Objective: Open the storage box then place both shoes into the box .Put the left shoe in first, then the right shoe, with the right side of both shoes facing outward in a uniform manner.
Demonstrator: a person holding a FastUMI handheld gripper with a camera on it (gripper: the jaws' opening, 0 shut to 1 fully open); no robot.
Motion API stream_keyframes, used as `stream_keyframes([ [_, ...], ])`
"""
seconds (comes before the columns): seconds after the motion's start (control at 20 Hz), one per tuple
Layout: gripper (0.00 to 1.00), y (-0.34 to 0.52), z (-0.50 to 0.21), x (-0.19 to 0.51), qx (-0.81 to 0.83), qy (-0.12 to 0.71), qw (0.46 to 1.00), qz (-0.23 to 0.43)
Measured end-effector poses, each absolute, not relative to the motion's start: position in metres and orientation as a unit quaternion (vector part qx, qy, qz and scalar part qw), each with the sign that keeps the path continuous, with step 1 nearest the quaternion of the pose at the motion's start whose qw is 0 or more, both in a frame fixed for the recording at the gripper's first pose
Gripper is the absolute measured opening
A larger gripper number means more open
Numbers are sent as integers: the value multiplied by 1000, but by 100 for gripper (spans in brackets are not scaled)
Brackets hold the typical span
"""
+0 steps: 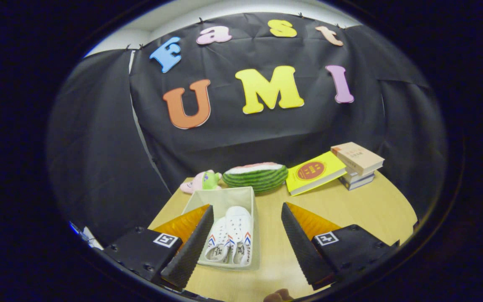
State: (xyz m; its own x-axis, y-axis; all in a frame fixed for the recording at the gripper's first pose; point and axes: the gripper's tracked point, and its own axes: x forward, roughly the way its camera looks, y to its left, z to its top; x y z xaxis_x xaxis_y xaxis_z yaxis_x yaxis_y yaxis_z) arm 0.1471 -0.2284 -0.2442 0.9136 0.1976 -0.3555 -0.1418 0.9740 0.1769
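Gripper (243, 247) spread wide, holding nothing; ribbed black wedge fingers (191, 247), orange backs. Between them, on pale wood table (363, 209): open white fabric storage box (247, 197), rectangular, both white canvas shoes (231, 239) inside, side by side. Beyond box: pink-green plush toy (201, 181), striped watermelon-slice plush (256, 176), glossy yellow book (315, 172), stacked books (357, 163).
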Motion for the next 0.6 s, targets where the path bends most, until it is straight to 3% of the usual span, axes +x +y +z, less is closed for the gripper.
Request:
stream_keyframes([
  [0.6,100,-295,-177,16,4,26,1000,2],
])
